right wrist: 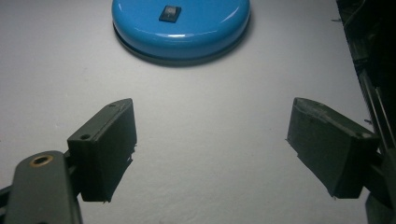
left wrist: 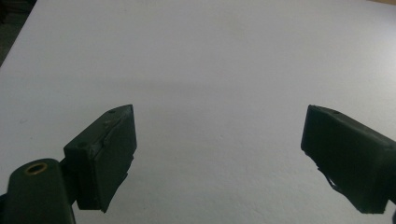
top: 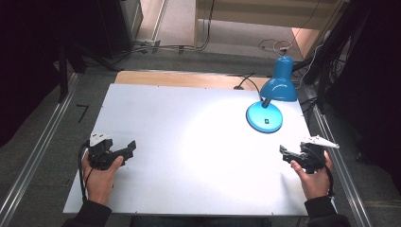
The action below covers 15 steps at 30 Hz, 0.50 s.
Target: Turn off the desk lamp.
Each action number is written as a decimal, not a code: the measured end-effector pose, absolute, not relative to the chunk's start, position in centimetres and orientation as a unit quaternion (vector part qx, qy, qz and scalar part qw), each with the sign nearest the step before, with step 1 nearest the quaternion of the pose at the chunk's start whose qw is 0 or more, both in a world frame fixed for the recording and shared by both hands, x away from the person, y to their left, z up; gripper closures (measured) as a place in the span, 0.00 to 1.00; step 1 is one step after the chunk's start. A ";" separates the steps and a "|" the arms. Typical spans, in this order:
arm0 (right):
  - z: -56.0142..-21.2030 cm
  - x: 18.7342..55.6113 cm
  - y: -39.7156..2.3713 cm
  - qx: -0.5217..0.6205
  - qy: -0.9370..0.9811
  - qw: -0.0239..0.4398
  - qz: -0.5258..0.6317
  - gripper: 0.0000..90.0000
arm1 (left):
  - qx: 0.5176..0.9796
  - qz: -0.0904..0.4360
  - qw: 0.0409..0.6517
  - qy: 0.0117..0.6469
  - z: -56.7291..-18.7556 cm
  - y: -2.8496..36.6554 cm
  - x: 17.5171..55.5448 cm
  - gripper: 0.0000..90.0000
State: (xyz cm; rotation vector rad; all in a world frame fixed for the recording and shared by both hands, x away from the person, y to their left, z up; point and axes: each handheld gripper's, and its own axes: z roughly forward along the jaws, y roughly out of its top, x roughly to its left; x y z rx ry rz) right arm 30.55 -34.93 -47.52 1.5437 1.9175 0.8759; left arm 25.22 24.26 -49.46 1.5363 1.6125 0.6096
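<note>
Blue is the desk lamp point(top: 272, 97), and it stands well ahead of the right gripper point(top: 286, 153), a little toward the middle of the white table point(top: 189, 142). In the right gripper view its round base point(right wrist: 182, 23) lies straight in front of the two jaws, apart from them, and a small dark switch point(right wrist: 169, 13) sits on top of the base. The jaws of the right gripper stand wide apart with nothing between them. The left gripper point(top: 128, 149) is far from the lamp, over the bare table near the left edge, and its jaws are also spread with nothing held. Both grippers seem to hover just above the table, though contact is hard to judge.
</note>
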 end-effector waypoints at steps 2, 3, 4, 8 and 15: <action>-47.5 30.6 -34.9 0.571 0.708 0.260 0.325 0.16 | 0.608 0.242 0.404 0.639 -49.5 24.3 25.2 0.13; -47.4 30.6 -34.9 0.570 0.709 0.261 0.325 0.16 | 0.608 0.242 0.404 0.639 -49.5 24.3 25.2 0.13; -47.4 30.7 -34.8 0.570 0.708 0.260 0.325 0.16 | 0.608 0.242 0.404 0.639 -49.5 24.3 25.2 0.13; -47.4 30.8 -34.7 0.571 0.707 0.259 0.327 0.16 | 0.608 0.241 0.404 0.639 -49.5 24.3 25.2 0.13; -47.3 31.0 -34.6 0.570 0.707 0.259 0.329 0.16 | 0.608 0.241 0.404 0.639 -49.5 24.3 25.2 0.13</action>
